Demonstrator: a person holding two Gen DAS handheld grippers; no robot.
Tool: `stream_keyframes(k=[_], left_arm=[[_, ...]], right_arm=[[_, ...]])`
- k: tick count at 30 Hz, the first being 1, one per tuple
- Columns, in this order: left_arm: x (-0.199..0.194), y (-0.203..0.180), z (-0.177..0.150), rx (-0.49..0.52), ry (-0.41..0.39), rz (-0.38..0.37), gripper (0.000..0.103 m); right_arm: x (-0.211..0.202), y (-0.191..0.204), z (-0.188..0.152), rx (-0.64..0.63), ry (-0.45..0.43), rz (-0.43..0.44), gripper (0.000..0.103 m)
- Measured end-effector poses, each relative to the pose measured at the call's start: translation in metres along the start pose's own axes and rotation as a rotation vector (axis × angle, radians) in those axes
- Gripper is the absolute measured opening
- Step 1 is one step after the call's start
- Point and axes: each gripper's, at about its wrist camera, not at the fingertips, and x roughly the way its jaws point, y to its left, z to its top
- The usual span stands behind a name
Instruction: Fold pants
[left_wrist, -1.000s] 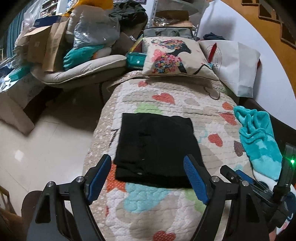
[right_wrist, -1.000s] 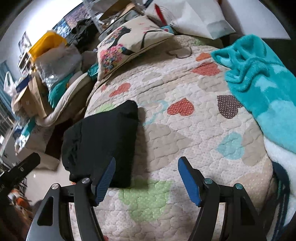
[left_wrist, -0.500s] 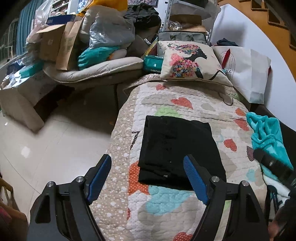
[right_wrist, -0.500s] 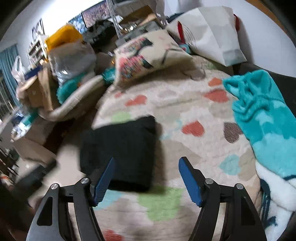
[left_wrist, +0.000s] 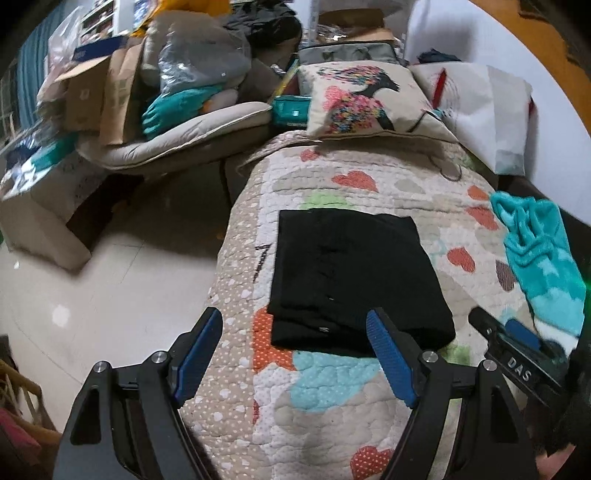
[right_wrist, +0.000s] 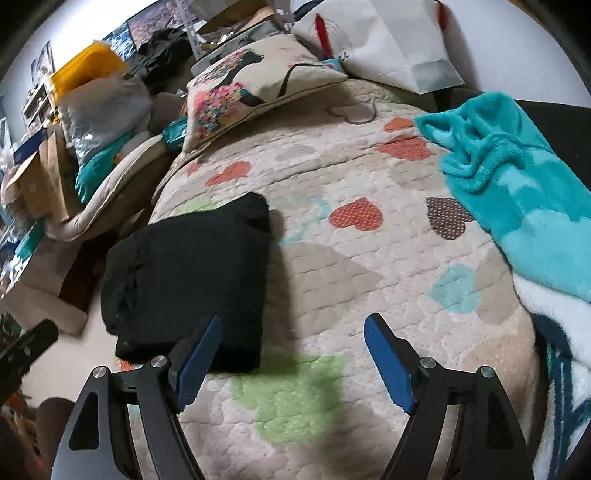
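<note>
- Folded black pants (left_wrist: 354, 280) lay at frame centre on the heart-print quilt (left_wrist: 332, 398).
- Left gripper (left_wrist: 293, 345): fingers wide apart, empty.
- Right gripper (right_wrist: 291, 350): fingers just widened, holding nothing.
- Cardboard box (left_wrist: 83, 92), upper left: contents unclear.

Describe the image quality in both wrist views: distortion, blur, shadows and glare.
Left wrist view: strong fisheye bending with dark corners, the boxes at left smeared, a small glare spot on the floor. Right wrist view: same curved edges, the black pants so dark their folds barely show, and a soft shadow lies on the quilt near the jaws.
</note>
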Motion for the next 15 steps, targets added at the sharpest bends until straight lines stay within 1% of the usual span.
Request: stream_keyframes(k=[6, 10, 15], left_arm=[[-0.005, -0.01, -0.004, 0.043, 0.004, -0.007, 0.08], [-0.006, -0.011, -0.006, 0.044, 0.012, -0.014, 0.08], [-0.01, -0.011, -0.006, 0.044, -0.001, -0.017, 0.08]], right_arm=[[-0.002, 0.009, -0.005, -0.044, -0.004, -0.002, 0.084], [-0.003, 0.014, -0.008, -0.076, -0.013, -0.008, 0.084], [-0.005, 0.02, -0.01, -0.103, -0.025, -0.013, 0.084]])
